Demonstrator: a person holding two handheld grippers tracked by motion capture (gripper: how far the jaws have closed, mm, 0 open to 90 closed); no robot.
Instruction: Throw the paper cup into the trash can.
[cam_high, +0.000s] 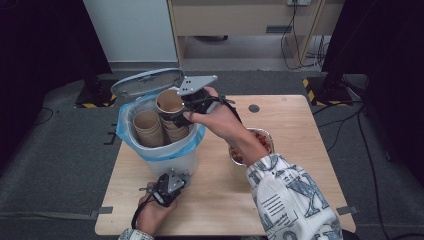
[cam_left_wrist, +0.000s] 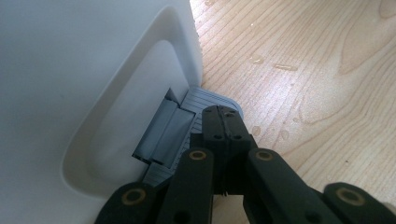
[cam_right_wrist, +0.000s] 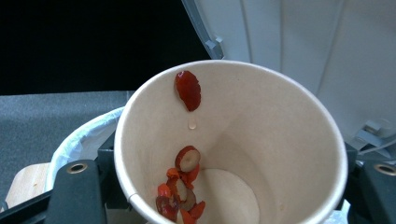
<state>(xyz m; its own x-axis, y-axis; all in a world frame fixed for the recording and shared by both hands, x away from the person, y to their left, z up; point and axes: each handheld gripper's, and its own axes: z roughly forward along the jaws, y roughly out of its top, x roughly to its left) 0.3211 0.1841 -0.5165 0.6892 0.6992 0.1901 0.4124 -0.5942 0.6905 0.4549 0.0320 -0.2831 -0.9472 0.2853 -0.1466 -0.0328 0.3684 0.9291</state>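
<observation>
Foil tray (cam_high: 265, 137) half hidden behind forearm; paper cup (cam_right_wrist: 261, 140) base cut off.

We see the left hand (cam_high: 150, 212) at lower left of the high view, forearm entering from the bottom edge, knuckles up, wrapped around the left claw (cam_high: 172, 175), which points toward the frame's top. In the left claw view its black jaws meet tip to tip at lower centre, fully closed, nothing between them.

The right arm, in a patterned sleeve (cam_high: 287, 200), rises from lower right diagonally to upper centre. The right hand (cam_high: 212, 117) grips the right claw (cam_high: 180, 107), wrist bent leftward. In the right claw view its jaws sit at both bottom corners, clamped on a cup (cam_right_wrist: 233, 140).
</observation>
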